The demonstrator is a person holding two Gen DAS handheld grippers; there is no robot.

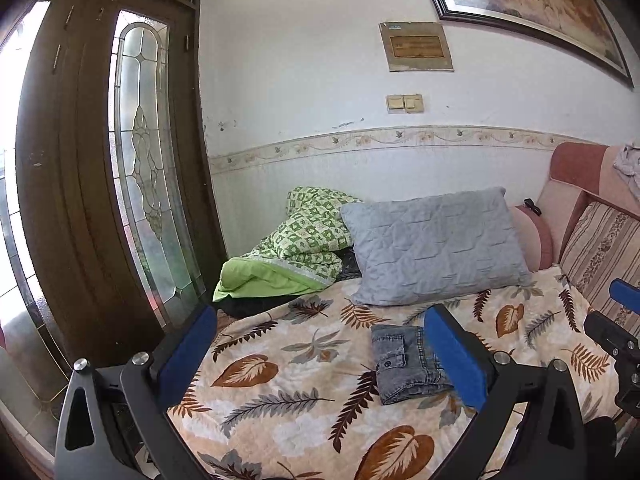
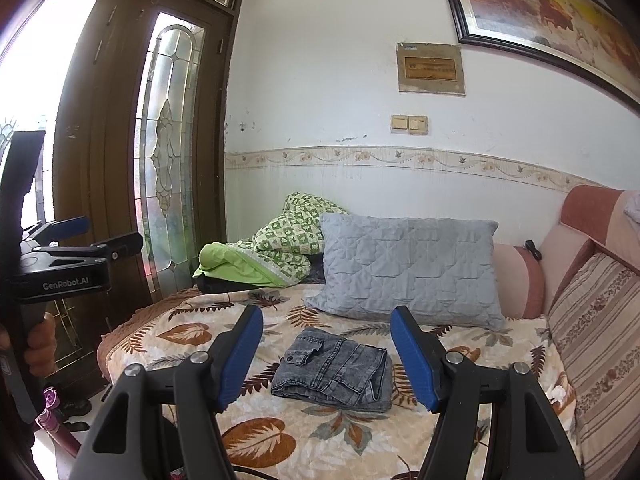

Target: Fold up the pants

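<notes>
Grey denim pants (image 2: 334, 372) lie folded into a small flat bundle on the leaf-patterned bedspread (image 2: 256, 436). They also show in the left wrist view (image 1: 404, 364), partly behind the right blue finger. My right gripper (image 2: 326, 360) is open and empty, held above and short of the pants. My left gripper (image 1: 320, 356) is open and empty, to the left of the pants and above the bed. The left gripper also shows at the left edge of the right wrist view (image 2: 76, 236). The right gripper shows at the right edge of the left wrist view (image 1: 616, 320).
A grey quilted pillow (image 2: 408, 272) lies behind the pants. A green blanket (image 2: 264, 256) is bunched against the wall. A striped cushion (image 2: 600, 340) and a pink sofa back (image 2: 576, 216) run along the right. A wooden door with glass (image 2: 168, 160) stands at the left.
</notes>
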